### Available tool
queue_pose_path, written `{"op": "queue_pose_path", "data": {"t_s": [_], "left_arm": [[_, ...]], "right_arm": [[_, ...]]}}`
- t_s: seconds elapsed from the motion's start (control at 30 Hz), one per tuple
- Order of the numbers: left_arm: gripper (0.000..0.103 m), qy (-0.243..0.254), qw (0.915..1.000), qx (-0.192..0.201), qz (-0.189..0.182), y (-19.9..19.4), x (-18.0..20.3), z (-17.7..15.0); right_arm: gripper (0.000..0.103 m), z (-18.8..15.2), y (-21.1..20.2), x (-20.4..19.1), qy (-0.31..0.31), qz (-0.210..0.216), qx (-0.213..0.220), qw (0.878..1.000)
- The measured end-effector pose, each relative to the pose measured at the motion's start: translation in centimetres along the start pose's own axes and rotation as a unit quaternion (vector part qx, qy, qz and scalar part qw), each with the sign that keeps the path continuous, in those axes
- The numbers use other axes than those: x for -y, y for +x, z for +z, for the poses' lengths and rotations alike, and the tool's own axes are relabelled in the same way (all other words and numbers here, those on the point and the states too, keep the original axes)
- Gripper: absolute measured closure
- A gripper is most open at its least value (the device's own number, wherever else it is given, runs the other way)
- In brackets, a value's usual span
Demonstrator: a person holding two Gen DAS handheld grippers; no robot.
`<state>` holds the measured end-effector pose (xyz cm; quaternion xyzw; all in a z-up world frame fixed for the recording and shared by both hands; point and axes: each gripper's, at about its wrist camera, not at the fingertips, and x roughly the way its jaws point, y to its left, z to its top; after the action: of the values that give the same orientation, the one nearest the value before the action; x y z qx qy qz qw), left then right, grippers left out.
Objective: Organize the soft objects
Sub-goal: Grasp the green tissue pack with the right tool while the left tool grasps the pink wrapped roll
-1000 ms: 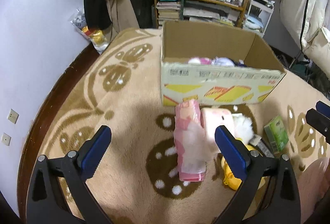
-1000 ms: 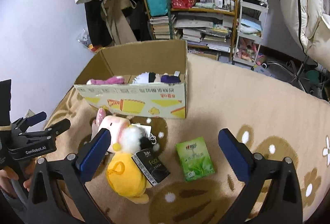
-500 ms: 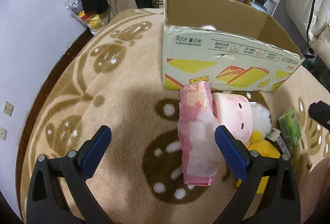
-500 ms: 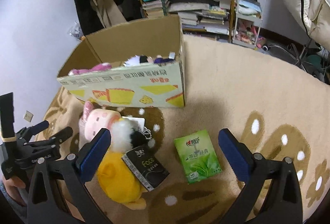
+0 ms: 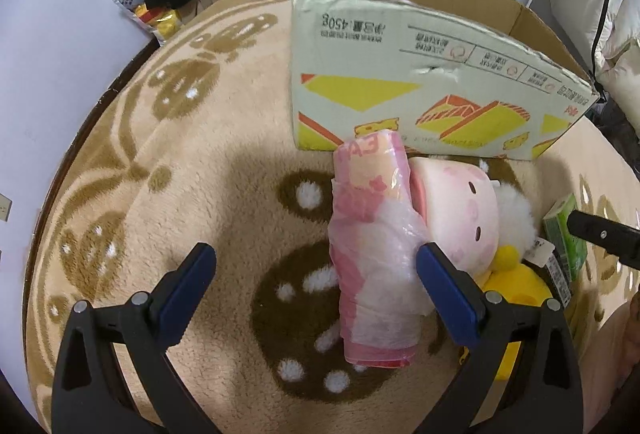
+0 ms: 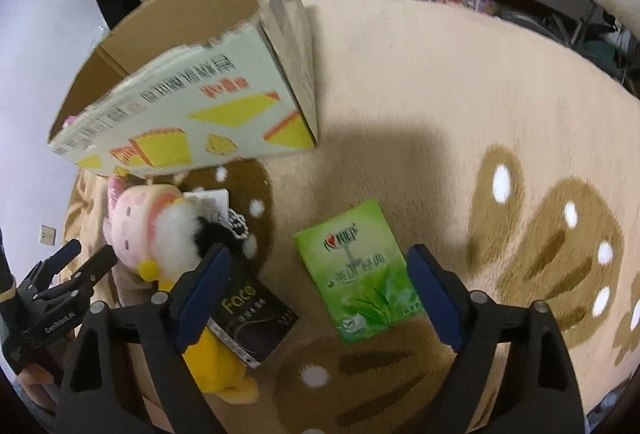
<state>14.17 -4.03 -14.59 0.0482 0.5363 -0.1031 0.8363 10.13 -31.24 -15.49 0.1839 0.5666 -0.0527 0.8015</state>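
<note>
In the left wrist view my left gripper [image 5: 316, 290] is open above the rug. A pink plastic-wrapped tissue pack [image 5: 372, 254] lies between its fingers, close to the right one. Beside that pack rest a pink plush toy [image 5: 460, 210] and a yellow plush [image 5: 516, 286]. My right gripper [image 6: 318, 294] is open, its jaws closing, with a green tissue pack [image 6: 356, 274] lying between them untouched. A black packet [image 6: 248, 314] leans on the yellow plush [image 6: 216, 362] under its left finger. The pink plush [image 6: 140, 226] lies further left.
An open cardboard box [image 5: 400, 82] stands on the patterned rug [image 5: 224, 170] right behind the toys; its contents are hidden. The box [image 6: 192, 106] also fills the upper left of the right wrist view. Shelves with books and bags stand behind. My left gripper [image 6: 52, 294] shows at the left edge.
Both grippers have sunk toward the rug, so the box and toys look larger. The right gripper has rolled and its jaws have narrowed a little around the green pack.
</note>
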Motion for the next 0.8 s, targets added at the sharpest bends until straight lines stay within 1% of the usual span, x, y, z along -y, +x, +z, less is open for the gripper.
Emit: {"op": "queue_pose_path", "data": {"t_s": [0.07,0.13,0.33,0.43,0.53,0.6,0.67,0.8], "left_arm": [[0.003,-0.002,1.0000,-0.003,-0.003,0.2,-0.1,0.0],[0.003,-0.003,1.0000,-0.004,-0.006,0.3,-0.2,-0.1],[0.003,-0.009,0.9999,-0.004,-0.011,1.0,-0.6,-0.1],[0.003,-0.007,0.9999,-0.003,-0.009,1.2,-0.4,0.0],[0.005,-0.011,0.9999,-0.003,-0.013,1.2,-0.4,0.0],[0.009,-0.012,0.9997,-0.005,-0.020,1.3,-0.5,0.0],[0.010,-0.010,0.9997,-0.007,-0.022,1.3,-0.4,-0.1],[0.011,-0.007,0.9997,-0.006,-0.022,1.2,-0.1,-0.2]], "right_arm": [[0.009,-0.1,0.5,0.2,0.005,0.009,-0.012,1.000],[0.011,-0.1,0.7,0.3,0.010,0.008,-0.011,1.000],[0.026,0.0,1.3,0.3,0.002,-0.005,-0.008,1.000],[0.036,0.0,1.6,0.2,-0.002,-0.009,-0.007,1.000],[0.037,0.1,1.7,-0.1,-0.003,-0.007,-0.007,1.000],[0.037,0.4,1.8,-0.1,-0.005,-0.007,-0.008,1.000],[0.037,0.5,1.8,-0.2,-0.005,-0.007,-0.008,1.000],[0.038,0.5,1.7,-0.1,-0.002,-0.003,-0.006,1.000]]}}
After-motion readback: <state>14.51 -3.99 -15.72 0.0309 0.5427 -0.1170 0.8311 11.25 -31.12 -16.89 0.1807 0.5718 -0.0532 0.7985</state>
